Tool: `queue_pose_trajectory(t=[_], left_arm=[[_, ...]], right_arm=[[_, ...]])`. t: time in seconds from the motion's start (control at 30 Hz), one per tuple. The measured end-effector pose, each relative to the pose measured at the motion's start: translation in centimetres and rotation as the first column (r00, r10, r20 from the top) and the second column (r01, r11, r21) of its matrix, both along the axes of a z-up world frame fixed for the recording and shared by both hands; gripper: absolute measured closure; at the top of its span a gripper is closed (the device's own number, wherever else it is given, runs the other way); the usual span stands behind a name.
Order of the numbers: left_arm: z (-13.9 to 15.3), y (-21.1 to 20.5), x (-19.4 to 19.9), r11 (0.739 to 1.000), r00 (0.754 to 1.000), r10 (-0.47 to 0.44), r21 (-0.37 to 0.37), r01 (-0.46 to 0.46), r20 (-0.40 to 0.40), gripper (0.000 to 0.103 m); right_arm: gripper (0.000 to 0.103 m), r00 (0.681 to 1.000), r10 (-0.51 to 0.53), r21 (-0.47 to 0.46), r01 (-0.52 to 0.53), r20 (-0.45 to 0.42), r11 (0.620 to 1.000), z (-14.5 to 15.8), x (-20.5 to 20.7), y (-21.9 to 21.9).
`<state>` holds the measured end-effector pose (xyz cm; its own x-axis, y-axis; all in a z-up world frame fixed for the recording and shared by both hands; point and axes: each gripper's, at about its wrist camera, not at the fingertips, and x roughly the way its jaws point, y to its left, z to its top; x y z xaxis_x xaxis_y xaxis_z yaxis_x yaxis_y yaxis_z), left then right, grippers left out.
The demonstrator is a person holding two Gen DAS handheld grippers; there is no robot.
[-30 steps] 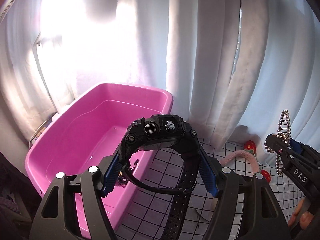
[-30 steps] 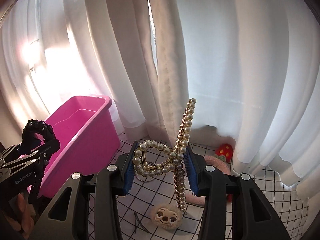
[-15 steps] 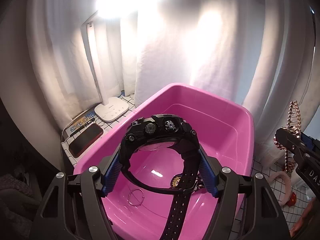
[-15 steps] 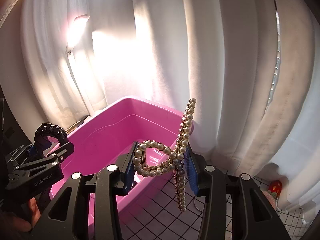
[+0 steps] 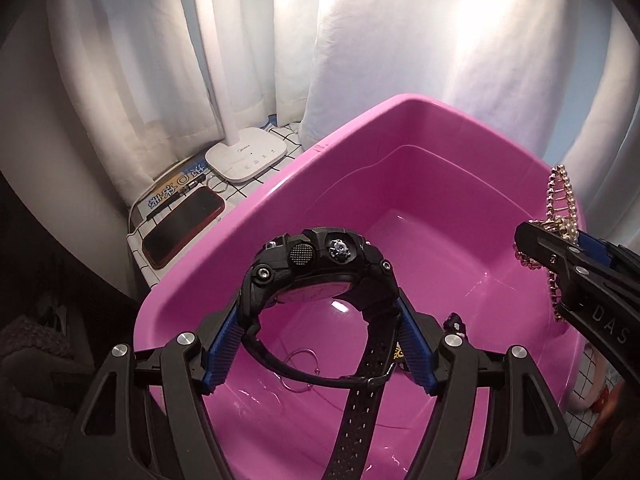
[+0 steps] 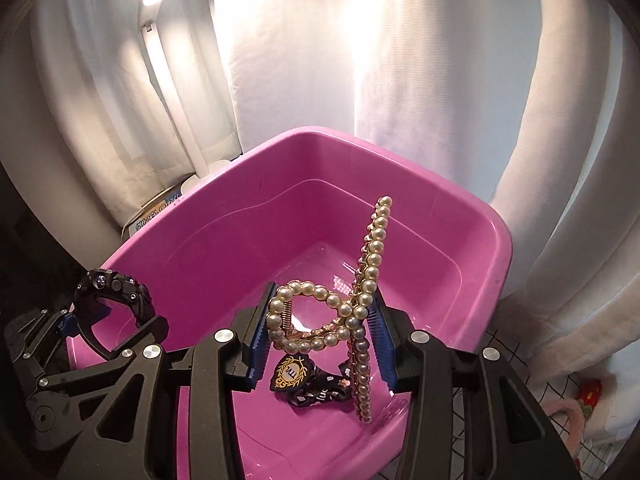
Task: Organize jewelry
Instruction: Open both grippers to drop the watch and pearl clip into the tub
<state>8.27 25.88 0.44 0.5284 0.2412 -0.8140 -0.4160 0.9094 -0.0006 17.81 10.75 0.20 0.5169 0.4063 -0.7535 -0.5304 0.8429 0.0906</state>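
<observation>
1. Two grippers above the pink tub (image 5: 420,120).
2. Left gripper (image 5: 320,354) squeezed tight on a black watch (image 5: 320,264), over the tub's near left side.
3. Right gripper (image 6: 318,336) squeezed tight on a pearl hair clip (image 6: 344,304), over the tub's middle.
4. On the tub's floor: a thin wire ring (image 5: 300,372) and a black tag with gold print (image 6: 292,372).
5. Left of the tub: a white lamp base (image 5: 246,158) and a red phone (image 5: 182,228).
</observation>
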Motion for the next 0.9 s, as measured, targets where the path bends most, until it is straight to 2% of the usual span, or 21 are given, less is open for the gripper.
queue_pose_trajectory(t=[0.13, 0.27, 0.37, 0.9], left_arm=[[-0.2, -0.3, 0.4, 1.000, 1.000, -0.010, 0.019, 0.011, -0.021, 0.033], [0.4, -0.4, 0.2, 0.999, 1.000, -0.002, 0.054, 0.002, 0.003, 0.019], [0.7, -0.3, 0.3, 0.998, 1.000, -0.006, 0.055, 0.006, 0.008, 0.019], [2.3, -1.3, -1.2, 1.000, 0.999, -0.002, 0.026, 0.001, 0.054, 0.017]], right_arm=[[0.061, 0.999, -0.012, -0.033, 0.011, -0.035, 0.999, -1.0, 0.6, 0.4], [0.059, 0.999, -0.024, -0.061, 0.022, -0.030, 0.998, -1.1, 1.1, 0.4], [0.054, 0.999, -0.025, -0.062, 0.023, -0.026, 0.998, -1.0, 1.6, 0.7], [0.054, 0.998, -0.059, 0.015, 0.059, -0.021, 0.998, 0.5, -0.2, -1.5]])
